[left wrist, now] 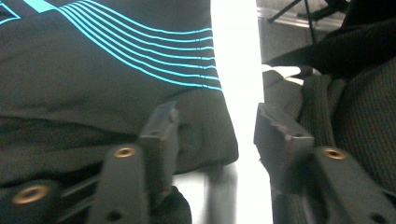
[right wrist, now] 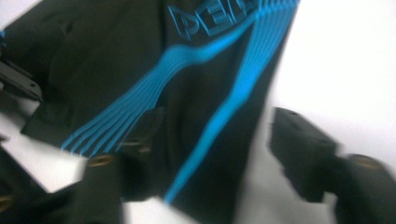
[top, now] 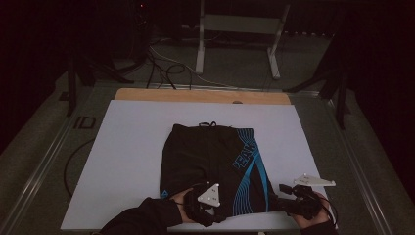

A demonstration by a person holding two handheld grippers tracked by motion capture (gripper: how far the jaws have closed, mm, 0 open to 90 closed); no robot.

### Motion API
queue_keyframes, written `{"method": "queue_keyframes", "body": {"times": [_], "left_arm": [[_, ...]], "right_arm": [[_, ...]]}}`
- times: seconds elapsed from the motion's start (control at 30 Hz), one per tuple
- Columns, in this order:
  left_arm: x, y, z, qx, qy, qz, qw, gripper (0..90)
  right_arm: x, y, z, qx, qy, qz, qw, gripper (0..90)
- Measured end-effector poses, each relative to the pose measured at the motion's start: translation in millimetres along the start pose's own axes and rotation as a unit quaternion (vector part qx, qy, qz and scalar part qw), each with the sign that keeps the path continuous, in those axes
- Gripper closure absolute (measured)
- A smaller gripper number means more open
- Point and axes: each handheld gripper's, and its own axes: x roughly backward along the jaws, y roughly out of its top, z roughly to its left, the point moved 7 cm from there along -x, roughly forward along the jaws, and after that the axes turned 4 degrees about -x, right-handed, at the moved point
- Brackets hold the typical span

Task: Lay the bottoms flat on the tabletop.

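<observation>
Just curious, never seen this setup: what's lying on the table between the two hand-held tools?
In the high view, the near hem of the black shorts with blue stripes lies between the left tool and the right tool, on the white sheet.

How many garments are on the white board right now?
1: the black shorts with blue stripes lie flat at the middle of the white board, hem toward the person, between the left gripper and right gripper. Nothing looks hidden underneath, though I cannot be sure.

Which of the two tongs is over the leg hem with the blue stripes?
The right tongs, at the near right corner of the shorts, open around the hem where the blue stripes end. The left tongs sit at the near hem's plainer black part.
</observation>
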Motion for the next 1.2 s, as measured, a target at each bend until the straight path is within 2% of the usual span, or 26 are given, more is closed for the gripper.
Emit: {"method": "queue_keyframes", "body": {"times": [0.1,0.13,0.2,0.23,0.27,0.3,0.33,0.4,0.47,0.5,0.53,0.67,0.7,0.73,0.8,0.83,0.87,0.9,0.93,0.97,1.0,1.03,1.1,1.13,1.17,1.2], "left_arm": [[1.1,-0.5,2.6,0.009,-0.001,-0.002,1.0000,36.5],[3.0,-1.3,5.1,0.026,-0.013,-0.004,0.9996,33.0],[4.1,-2.3,7.0,0.030,-0.014,-0.002,0.9995,26.0],[6.0,-4.6,10.7,0.037,-0.018,-0.002,0.9992,22.5],[6.0,-4.6,10.7,0.037,-0.018,-0.002,0.9992,19.1],[7.4,-6.5,13.7,0.043,-0.014,0.001,0.9990,16.3],[11.3,-8.9,17.9,0.049,-0.015,-0.003,0.9987,15.0],[16.0,-10.1,23.8,0.066,-0.009,-0.010,0.9977,9.3],[19.4,-10.5,26.9,0.070,-0.005,-0.015,0.9974,7.8],[26.2,-11.7,33.8,0.076,0.012,-0.023,0.9968,7.1],[26.2,-11.7,33.8,0.076,0.012,-0.023,0.9968,6.8],[42.6,-15.6,48.8,0.093,0.041,-0.034,0.9942,5.3],[51.4,-18.2,57.5,0.102,0.060,-0.042,0.9920,4.5],[51.4,-18.2,57.5,0.102,0.060,-0.042,0.9920,4.5],[61.0,-21.5,66.6,0.111,0.082,-0.048,0.9892,4.2],[71.1,-25.2,75.5,0.115,0.104,-0.053,0.9864,4.2],[71.1,-25.2,75.5,0.115,0.104,-0.053,0.9864,4.2],[76.2,-26.9,79.9,0.120,0.113,-0.057,0.9847,4.2],[86.3,-30.8,88.6,0.132,0.125,-0.061,0.9815,4.3],[86.3,-30.8,88.6,0.132,0.125,-0.061,0.9815,4.2],[95.0,-35.6,97.5,0.141,0.139,-0.059,0.9784,4.3],[95.0,-35.6,97.5,0.141,0.139,-0.059,0.9784,4.3],[102.7,-40.9,106.5,0.152,0.154,-0.057,0.9747,4.3],[109.5,-46.5,115.3,0.164,0.167,-0.057,0.9705,4.3],[109.5,-46.5,115.3,0.164,0.167,-0.057,0.9705,4.3],[112.1,-49.4,119.7,0.172,0.173,-0.057,0.9682,4.3]], "right_arm": [[-7.9,10.5,3.3,0.020,0.016,-0.015,0.9996,13.8],[-10.3,14.0,4.6,0.025,0.022,-0.019,0.9993,13.2],[-12.8,17.6,5.9,0.029,0.023,-0.024,0.9990,13.9],[-18.0,23.7,8.2,0.046,0.033,-0.031,0.9979,13.3],[-18.0,23.7,8.2,0.046,0.033,-0.031,0.9979,13.3],[-24.4,29.7,11.1,0.066,0.046,-0.039,0.9960,13.3],[-27.2,32.2,12.1,0.073,0.047,-0.041,0.9954,13.2],[-33.0,37.0,13.1,0.088,0.049,-0.047,0.9938,13.1],[-35.7,39.1,13.6,0.092,0.054,-0.048,0.9932,12.9],[-40.2,43.2,14.2,0.099,0.058,-0.051,0.9921,12.9],[-40.2,43.2,14.2,0.099,0.058,-0.051,0.9921,12.9],[-49.3,53.4,12.6,0.111,0.058,-0.062,0.9902,13.1],[-50.4,56.0,11.4,0.115,0.056,-0.063,0.9898,13.1],[-51.5,58.7,9.8,0.118,0.049,-0.064,0.9897,13.1],[-54.0,64.8,7.5,0.118,0.050,-0.071,0.9891,13.2],[-55.5,67.9,6.4,0.120,0.052,-0.077,0.9884,13.4],[-55.5,67.9,6.4,0.120,0.052,-0.077,0.9884,13.4],[-57.0,70.6,5.0,0.120,0.050,-0.076,0.9885,13.4],[-59.6,77.2,2.3,0.122,0.046,-0.081,0.9881,13.4],[-59.6,77.2,2.3,0.122,0.046,-0.081,0.9881,13.4],[-61.5,84.6,-1.1,0.120,0.043,-0.086,0.9881,13.4],[-61.5,84.6,-1.1,0.120,0.043,-0.086,0.9881,13.4],[-64.6,96.5,-7.3,0.114,0.046,-0.093,0.9880,13.1],[-65.9,100.5,-9.0,0.109,0.049,-0.100,0.9878,12.6],[-65.9,100.5,-9.0,0.109,0.049,-0.100,0.9878,12.6],[-67.3,104.1,-10.9,0.110,0.048,-0.105,0.9872,12.7]]}}
